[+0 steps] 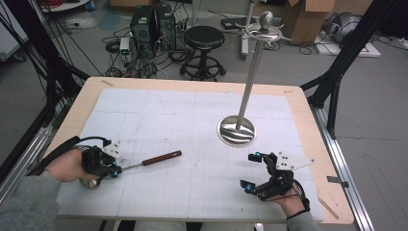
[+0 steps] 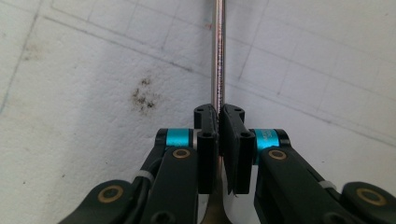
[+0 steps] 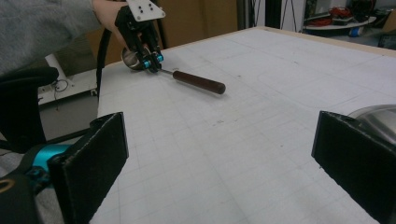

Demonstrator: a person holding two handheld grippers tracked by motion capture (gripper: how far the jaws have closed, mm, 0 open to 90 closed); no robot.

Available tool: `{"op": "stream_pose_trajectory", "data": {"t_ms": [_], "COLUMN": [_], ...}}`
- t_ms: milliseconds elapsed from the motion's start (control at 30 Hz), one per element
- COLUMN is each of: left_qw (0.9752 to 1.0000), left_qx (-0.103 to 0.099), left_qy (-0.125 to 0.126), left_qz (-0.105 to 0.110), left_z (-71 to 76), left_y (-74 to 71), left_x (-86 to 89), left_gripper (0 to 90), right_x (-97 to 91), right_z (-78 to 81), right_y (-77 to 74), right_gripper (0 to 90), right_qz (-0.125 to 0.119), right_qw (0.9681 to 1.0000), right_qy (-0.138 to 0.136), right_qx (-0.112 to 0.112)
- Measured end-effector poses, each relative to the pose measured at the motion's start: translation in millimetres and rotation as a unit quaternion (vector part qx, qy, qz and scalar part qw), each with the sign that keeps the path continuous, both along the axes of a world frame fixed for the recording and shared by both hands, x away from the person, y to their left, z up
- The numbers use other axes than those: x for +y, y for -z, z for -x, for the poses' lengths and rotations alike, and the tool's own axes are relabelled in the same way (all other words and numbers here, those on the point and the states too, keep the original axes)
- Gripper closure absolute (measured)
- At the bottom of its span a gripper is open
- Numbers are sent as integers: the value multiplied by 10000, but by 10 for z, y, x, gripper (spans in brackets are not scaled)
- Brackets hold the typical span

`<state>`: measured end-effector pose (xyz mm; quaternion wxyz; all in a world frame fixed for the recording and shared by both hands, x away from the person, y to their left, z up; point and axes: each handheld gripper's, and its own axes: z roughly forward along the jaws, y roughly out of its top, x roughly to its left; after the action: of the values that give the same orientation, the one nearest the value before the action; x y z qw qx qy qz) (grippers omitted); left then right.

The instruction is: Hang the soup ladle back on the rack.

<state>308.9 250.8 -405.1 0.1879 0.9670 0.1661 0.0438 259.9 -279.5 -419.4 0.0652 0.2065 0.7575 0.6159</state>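
The ladle [image 1: 144, 161] is lying on the desk [image 1: 308, 120], its thin metal shaft [image 2: 218, 51] running straight out from between the pads of the left tongs [image 1: 115, 169], which are clamped on it just past the bowl [image 3: 131, 59]. The bowl is sitting under the tongs' body, by the hand [image 1: 65, 166]; the dark wooden handle [image 1: 161, 158] is pointing away from the tongs toward the middle of the desk. In the left gripper view the two pads are pressing flat against the shaft with almost no gap (some dark specks are staining the white mat [image 1: 192, 125] just beside it).

The right tongs [image 1: 252, 170] are standing wide apart with nothing between them, well apart from the ladle, resting low over the mat at the near edge. In the right gripper view the left tongs [image 3: 152, 60] and the handle [image 3: 198, 81] are lying well ahead, between the two open pads.

Beyond the right tongs, near them, a tall metal stand [image 1: 248, 89] is rising from a round shiny base [image 1: 236, 131], with hook arms [image 1: 263, 32] at its top. Behind the desk a stool [image 1: 204, 41] is standing on the floor.
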Motion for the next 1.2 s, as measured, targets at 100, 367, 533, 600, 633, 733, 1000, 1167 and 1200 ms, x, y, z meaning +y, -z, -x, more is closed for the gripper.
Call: {"op": "stream_pose_trajectory", "data": {"t_ms": [100,367,533,600,633,733,1000,1167,1200], "left_qw": [9999,9984,9957,9942,9932,9903,9824,9689,9661], "left_qx": [-104,-330,-457,-439,-459,-545,-782,-822,-847], "left_qy": [-23,-175,-235,-223,-232,-229,-429,-662,-725], "left_qz": [102,431,771,957,1046,1254,1639,2240,2328], "left_z": [28,101,129,129,131,129,135,105,94], "left_y": [-53,-194,-266,-290,-301,-330,-365,-387,-395], "left_x": [20,69,29,4,-12,-46,-80,-93,-101], "left_gripper": [841,841,841,841,841,842,842,844,844], "right_x": [0,-2,-3,-4,-4,-5,-6,-2,-5], "right_z": [1,3,0,4,4,-1,-1,3,4], "right_y": [-1,-2,-2,-3,-3,-3,-2,0,1], "right_gripper": [29,29,29,29,29,29,29,29,29], "right_qz": [1,6,7,5,5,-1,10,22,15], "right_qw": [10000,10000,10000,10000,10000,10000,10000,10000,10000], "right_qy": [5,10,2,10,10,16,6,29,29], "right_qx": [1,0,-6,9,9,-27,-6,-3,17]}}
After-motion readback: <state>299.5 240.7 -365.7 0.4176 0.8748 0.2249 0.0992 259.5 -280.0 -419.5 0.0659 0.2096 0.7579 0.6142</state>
